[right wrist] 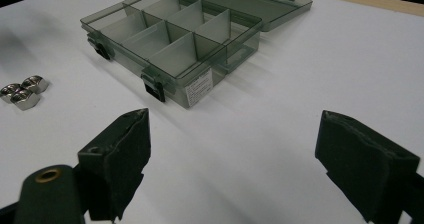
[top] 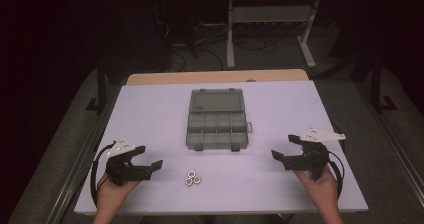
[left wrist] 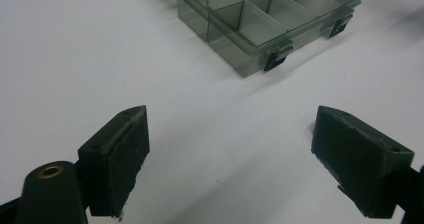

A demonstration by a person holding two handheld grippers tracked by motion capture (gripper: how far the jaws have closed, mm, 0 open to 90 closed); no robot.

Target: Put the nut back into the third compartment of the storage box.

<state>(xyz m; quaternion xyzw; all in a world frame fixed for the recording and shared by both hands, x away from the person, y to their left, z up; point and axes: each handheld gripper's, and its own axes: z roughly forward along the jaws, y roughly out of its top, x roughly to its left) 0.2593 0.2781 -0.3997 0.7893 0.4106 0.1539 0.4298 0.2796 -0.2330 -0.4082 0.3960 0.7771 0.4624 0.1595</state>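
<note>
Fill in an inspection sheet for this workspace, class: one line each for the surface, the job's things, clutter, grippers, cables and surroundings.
Surface: white table top, a wooden edge along its far side.
Job's things: compartment box mid-table, lid open and lying flat behind it, the compartments in view empty; three metal nuts clustered in front of the box, apart from it.
Clutter: nothing seen.
Grippers: left gripper and right gripper each held in a hand near the front edge, fingers wide apart, holding nothing.
Cables: a black cable loops from the left gripper; more lie on the floor beyond.
Surroundings: dark room, white stand legs behind the table.
</note>
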